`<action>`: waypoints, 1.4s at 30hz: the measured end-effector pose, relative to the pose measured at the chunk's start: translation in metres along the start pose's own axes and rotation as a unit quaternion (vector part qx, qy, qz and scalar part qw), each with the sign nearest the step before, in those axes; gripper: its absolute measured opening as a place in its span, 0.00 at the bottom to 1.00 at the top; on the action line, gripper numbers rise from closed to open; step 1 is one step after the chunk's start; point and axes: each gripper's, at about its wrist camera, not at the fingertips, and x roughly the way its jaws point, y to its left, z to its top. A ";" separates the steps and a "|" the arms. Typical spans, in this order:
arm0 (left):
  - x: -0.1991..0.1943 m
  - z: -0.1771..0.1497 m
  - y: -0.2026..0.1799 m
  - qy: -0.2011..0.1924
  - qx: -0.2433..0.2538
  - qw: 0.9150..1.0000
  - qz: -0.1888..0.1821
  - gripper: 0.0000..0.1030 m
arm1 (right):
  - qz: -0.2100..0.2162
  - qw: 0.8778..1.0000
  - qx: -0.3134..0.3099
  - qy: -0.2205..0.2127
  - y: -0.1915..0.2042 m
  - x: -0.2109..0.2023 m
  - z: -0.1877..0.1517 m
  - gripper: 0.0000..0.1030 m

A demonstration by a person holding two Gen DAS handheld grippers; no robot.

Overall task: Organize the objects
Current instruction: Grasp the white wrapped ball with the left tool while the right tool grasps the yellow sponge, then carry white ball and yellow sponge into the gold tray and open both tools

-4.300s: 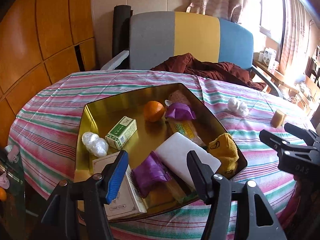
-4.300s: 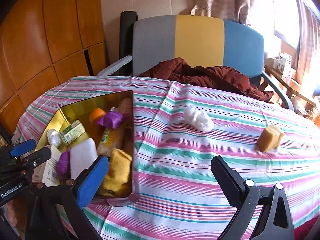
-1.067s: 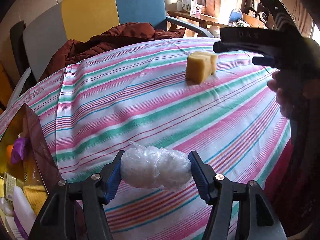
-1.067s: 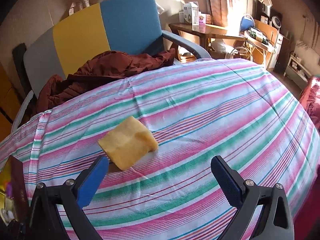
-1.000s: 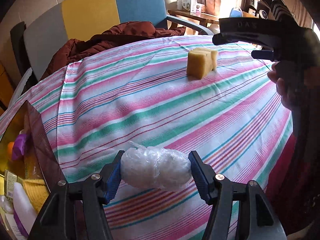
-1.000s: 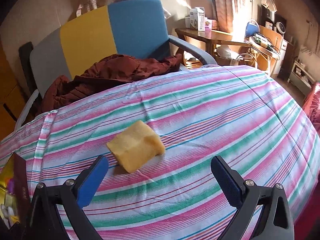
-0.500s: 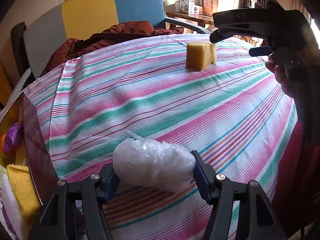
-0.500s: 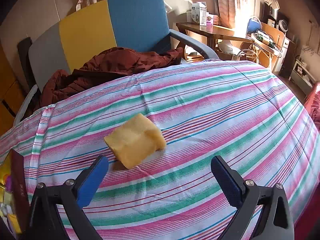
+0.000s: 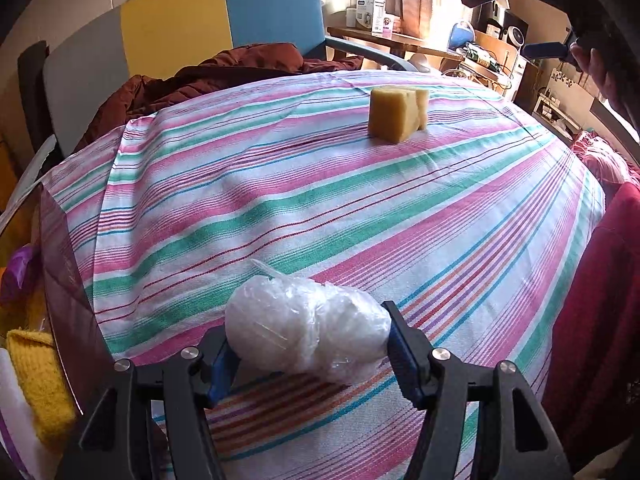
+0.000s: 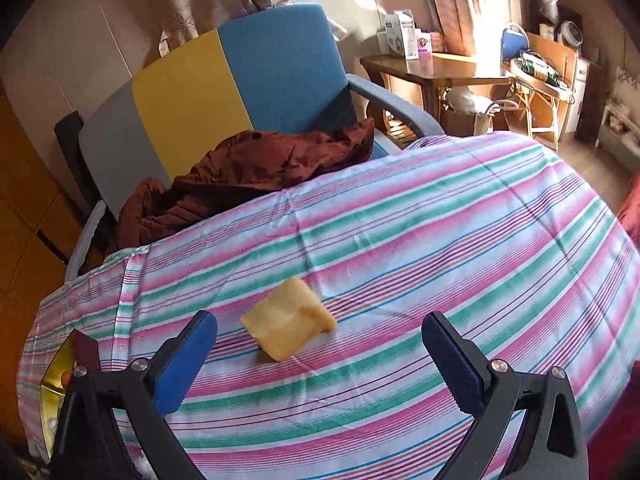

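Clear plastic bundle [image 9: 306,336] sits clamped between the pads of the left gripper [image 9: 308,354], low over the near part of the striped worktop [image 9: 360,216]. It looks light, soft and crinkly, so it should squash under pressure and may slide on its slick film; a hold across its thick middle, as it has now, seems the safest. At the left edge the gold tray [image 9: 60,248] shows its wall, with other goods inside. Farther off to the right, the yellow sponge block [image 9: 398,114] stands on the cloth, likely light and springy, best pinched across its flat sides. From the right wrist view, the right gripper [image 10: 320,356] hovers above that block, angled downward, jaws wide apart and touching nothing. A hand [image 9: 608,76] carries it at the far right.
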 end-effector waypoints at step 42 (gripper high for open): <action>0.000 -0.001 0.000 -0.010 0.000 1.000 -0.007 0.63 | -0.065 0.978 -0.176 0.087 0.070 0.118 -0.030 0.64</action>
